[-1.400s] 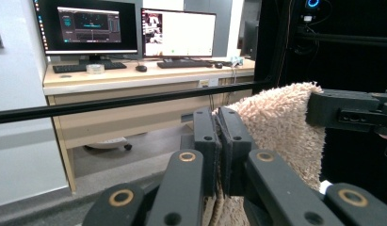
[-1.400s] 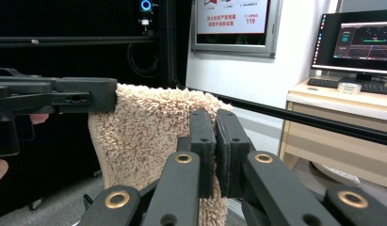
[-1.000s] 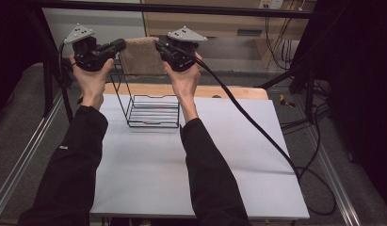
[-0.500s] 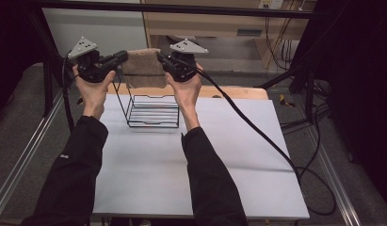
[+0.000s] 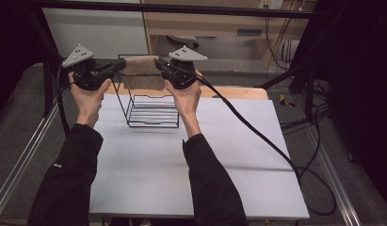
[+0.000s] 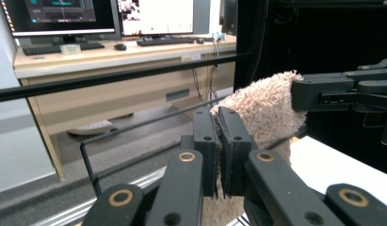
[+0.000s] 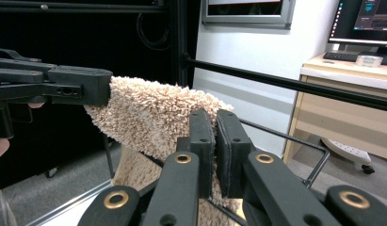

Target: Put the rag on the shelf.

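A lab or office is suggested by monitors, a keyboard, a wooden desk and trailing cables.

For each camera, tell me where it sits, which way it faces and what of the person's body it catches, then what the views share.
High view: above the person's side, facing forward and down on the table; both forearms, the left gripper and the right gripper show.
Left gripper view: rides the left gripper, looking along its jaws at the towel; the right gripper shows farther off.
Right gripper view: rides the right gripper, facing the towel and the wire basket.
Shared: every view shows the towel, pinched at both ends.
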A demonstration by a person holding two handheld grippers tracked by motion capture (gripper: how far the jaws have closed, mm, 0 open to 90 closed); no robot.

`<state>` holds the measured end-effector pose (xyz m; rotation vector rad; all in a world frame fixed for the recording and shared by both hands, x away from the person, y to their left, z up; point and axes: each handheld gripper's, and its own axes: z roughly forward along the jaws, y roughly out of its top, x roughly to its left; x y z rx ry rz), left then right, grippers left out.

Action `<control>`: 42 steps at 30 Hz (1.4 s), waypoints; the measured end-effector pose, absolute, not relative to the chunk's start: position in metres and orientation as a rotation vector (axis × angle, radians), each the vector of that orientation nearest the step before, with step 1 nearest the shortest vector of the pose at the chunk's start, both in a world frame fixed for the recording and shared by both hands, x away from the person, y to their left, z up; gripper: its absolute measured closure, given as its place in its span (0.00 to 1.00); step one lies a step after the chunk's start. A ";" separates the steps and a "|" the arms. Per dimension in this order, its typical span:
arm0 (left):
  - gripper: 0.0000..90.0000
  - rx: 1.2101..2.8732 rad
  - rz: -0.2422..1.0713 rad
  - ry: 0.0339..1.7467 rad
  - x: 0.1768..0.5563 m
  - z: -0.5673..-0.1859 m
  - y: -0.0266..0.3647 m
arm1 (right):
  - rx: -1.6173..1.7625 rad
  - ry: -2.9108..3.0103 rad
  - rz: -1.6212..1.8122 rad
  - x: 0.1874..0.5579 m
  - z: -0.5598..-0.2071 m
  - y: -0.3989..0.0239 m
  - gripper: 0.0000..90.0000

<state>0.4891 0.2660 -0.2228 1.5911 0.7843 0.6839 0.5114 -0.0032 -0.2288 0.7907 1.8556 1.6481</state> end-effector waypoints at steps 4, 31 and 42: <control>0.96 1.601 0.674 0.782 0.487 -0.225 0.266 | 0.784 1.873 1.639 0.508 -0.230 -0.004 0.96; 0.84 1.592 0.612 0.868 0.480 -0.205 0.269 | 0.675 1.976 1.556 0.494 -0.240 -0.010 0.95; 1.00 1.698 0.506 0.890 0.491 -0.226 0.250 | 0.650 2.006 1.553 0.492 -0.244 -0.015 0.92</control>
